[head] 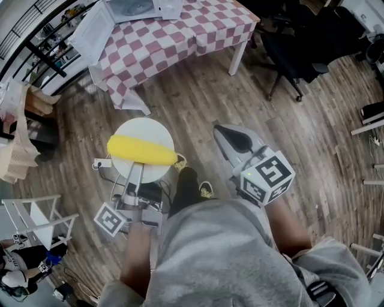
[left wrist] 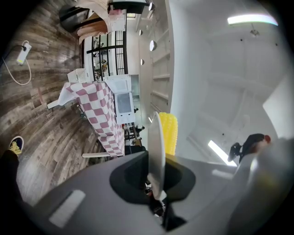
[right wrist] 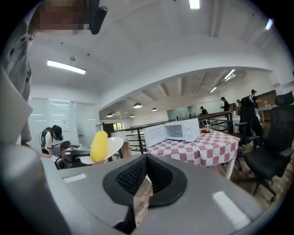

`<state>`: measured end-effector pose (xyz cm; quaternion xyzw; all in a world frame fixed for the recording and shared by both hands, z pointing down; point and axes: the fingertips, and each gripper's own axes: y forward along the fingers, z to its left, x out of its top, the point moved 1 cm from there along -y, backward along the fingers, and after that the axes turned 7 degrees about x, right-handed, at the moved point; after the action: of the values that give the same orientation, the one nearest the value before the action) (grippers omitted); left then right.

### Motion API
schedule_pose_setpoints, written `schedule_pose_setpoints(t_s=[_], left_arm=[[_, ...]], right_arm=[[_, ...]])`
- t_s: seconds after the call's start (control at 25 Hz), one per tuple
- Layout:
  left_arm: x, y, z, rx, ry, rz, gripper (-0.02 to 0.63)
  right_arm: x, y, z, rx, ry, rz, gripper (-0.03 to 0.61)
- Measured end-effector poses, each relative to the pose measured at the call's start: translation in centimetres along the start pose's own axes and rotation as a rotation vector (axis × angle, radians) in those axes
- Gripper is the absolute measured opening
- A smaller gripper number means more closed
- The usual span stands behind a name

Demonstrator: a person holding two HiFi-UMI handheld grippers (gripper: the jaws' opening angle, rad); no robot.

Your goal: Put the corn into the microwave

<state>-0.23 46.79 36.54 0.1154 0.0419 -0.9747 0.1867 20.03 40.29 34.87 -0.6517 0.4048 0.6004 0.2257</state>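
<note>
A yellow corn cob [head: 142, 150] lies on a round white plate [head: 144, 129]. My left gripper [head: 135, 172] is shut on the plate's near rim and holds it above the wooden floor. In the left gripper view the plate [left wrist: 156, 142] shows edge-on between the jaws, with the corn [left wrist: 169, 133] on its far side. My right gripper [head: 226, 135] is shut and empty, to the right of the plate. The white microwave [head: 144, 7] stands on the checkered table [head: 180, 33] ahead, its door [head: 93, 30] swung open. The right gripper view also shows the microwave [right wrist: 183, 130] and the corn [right wrist: 99, 146].
A black office chair [head: 294, 48] stands right of the table. A white rack [head: 36, 222] is at the lower left, and wooden shelving [head: 36, 102] sits by the railing on the left. Several people stand far off [right wrist: 250, 105]. My shoe [head: 206, 190] is below the plate.
</note>
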Motion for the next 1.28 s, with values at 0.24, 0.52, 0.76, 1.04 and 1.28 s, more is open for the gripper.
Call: schedule_pose_setpoints(t_s=[0.24,0.52,0.76,1.04,1.28], left_arm=[[1.2,1.8,0.8,0.011,-0.013,0.006,0.016],[3.6,5.2,2.1,0.023,-0.024,0.017,0.017],[6.8,9.5,3.4,0.021,-0.042,0.024,0.017],[10.3,13.6,4.5,0.011,-0.050,0.036,0.016],[12.9,15.3,5.1,0.010,-0.069,0.027,0.017]], right_arm=[[-0.5,1.6,-1.9,-0.031,0.011,0.037,-0.002],[-0.4,5.0,-4.4,-0.047,0.005,0.064,-0.002],[1.3,9.6,-7.1,-0.030,0.021,0.058,-0.002],[2.9,14.9,-9.0,-0.011,0.004,0.077,-0.002],[4.0,18.0,-9.5,-0.004,-0.029,0.101,-0.002]])
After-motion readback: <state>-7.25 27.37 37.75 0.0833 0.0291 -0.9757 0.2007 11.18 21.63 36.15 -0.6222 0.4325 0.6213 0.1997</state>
